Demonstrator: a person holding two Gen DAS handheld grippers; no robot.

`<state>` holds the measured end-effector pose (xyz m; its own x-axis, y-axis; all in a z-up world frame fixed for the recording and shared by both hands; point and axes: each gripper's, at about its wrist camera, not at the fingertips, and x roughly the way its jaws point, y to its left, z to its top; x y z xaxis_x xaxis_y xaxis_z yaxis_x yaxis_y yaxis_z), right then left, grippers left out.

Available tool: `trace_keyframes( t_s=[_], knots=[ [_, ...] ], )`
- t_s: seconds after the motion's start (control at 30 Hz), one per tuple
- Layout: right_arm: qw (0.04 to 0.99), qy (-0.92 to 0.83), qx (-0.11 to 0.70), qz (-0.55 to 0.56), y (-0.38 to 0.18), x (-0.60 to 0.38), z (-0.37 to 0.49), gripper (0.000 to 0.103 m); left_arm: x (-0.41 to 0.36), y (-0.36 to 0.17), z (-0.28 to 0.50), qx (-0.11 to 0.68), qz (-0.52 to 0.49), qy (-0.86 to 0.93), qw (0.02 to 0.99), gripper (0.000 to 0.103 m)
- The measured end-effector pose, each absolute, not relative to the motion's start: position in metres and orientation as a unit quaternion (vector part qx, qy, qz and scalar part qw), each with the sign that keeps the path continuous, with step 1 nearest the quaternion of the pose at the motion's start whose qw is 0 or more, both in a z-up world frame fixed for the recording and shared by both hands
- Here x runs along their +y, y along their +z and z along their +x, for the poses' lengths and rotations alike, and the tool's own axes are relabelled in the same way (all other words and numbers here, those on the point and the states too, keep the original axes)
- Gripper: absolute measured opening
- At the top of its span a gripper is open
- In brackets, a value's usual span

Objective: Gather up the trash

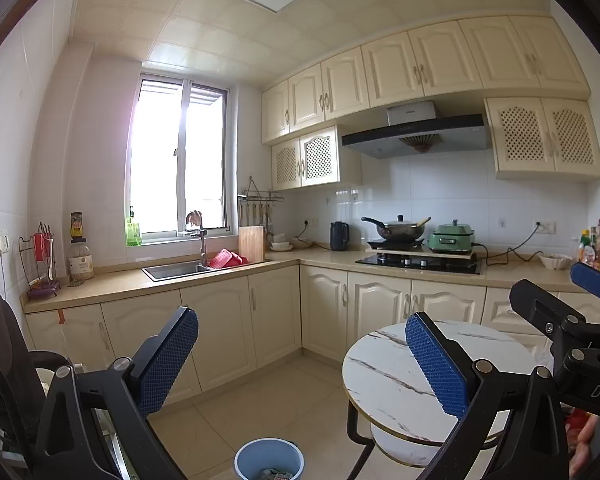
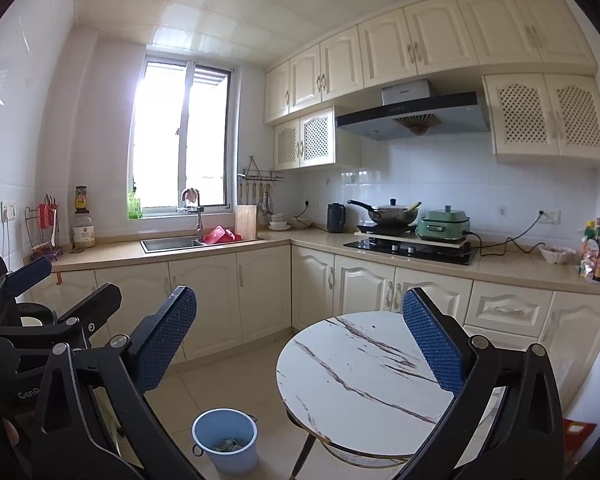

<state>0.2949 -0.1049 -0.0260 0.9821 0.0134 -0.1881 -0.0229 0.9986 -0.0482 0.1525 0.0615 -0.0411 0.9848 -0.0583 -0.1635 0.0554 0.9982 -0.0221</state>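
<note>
Both tools are being held raised and level, looking out across the kitchen. The left tool [image 1: 300, 364] is standing released, pads wide apart with nothing between them; the right tool [image 2: 300, 344] is likewise released and empty.

Trash: some pieces are already lying in the blue bucket [image 2: 225, 440] on the floor, just off the left edge of the round marble desk [image 2: 364, 380]. The desk top is looking bare apart from a few dark specks near its far edge, too small to identify. Nothing else in either view is reading clearly as loose trash; the red patch low at the right edge of the right wrist view cannot be identified.

Judgement: the step in hand is searching, or the task is close to finished. To do it well, the tools should be tilting down toward the floor and the desk's lower shelf [image 1: 404, 446], which are mostly hidden now, and staying parted until a piece is lined up between the pads.

Relative position: the bucket is sitting below and between the fingers in the left wrist view [image 1: 269, 460], and below and left of centre in the right, well under both tools.
</note>
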Motion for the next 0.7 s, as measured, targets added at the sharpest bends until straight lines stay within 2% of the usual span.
trace_keyframes(
  t_s=[0.7],
  knots=[
    [0.994,0.007,0.102,-0.026,-0.031,-0.107,0.296,0.103,0.080,-0.037,0.167,0.087,-0.010,-0.035,0.996,0.102]
  ],
)
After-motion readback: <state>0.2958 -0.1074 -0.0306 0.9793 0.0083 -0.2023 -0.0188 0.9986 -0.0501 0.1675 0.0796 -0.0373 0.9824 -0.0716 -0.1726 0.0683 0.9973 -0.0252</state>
